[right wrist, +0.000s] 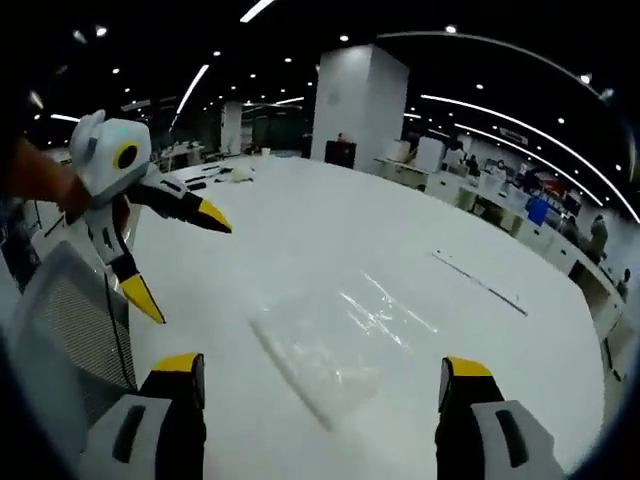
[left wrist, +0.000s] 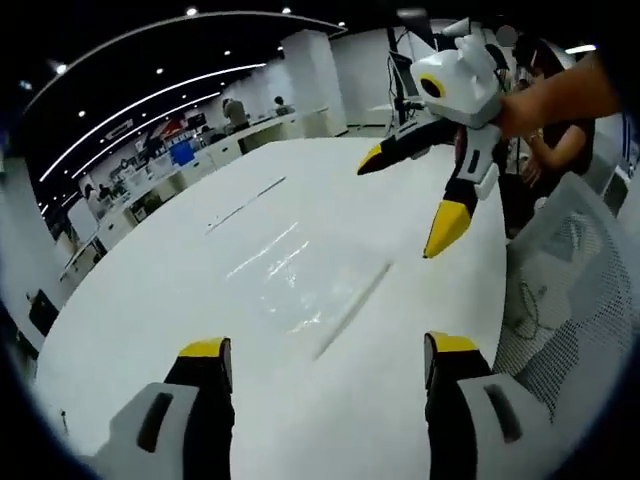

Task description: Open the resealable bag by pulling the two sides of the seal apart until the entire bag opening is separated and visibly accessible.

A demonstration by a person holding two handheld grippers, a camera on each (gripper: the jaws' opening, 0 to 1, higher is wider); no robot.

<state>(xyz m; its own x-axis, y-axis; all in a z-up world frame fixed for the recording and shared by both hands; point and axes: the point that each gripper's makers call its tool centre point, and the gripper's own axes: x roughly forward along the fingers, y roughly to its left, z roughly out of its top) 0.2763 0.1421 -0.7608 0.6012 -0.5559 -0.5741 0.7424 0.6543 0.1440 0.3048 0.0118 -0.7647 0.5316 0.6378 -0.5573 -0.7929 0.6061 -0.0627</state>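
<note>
Broad white surface (left wrist: 180, 290), glossy under ceiling lights; clear plastic bag (left wrist: 300, 280) lying flat near its middle, seal strip along one edge; thin dark line farther back; same bag (right wrist: 335, 345) flat on the surface (right wrist: 300, 230).

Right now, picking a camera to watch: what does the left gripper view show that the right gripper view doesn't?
Left gripper view: the right gripper, jaws spread. Right gripper view: the left gripper, jaws spread, and a square white pillar. Both: the clear plastic resealable bag lying flat on the white table, beside a white mesh chair.
</note>
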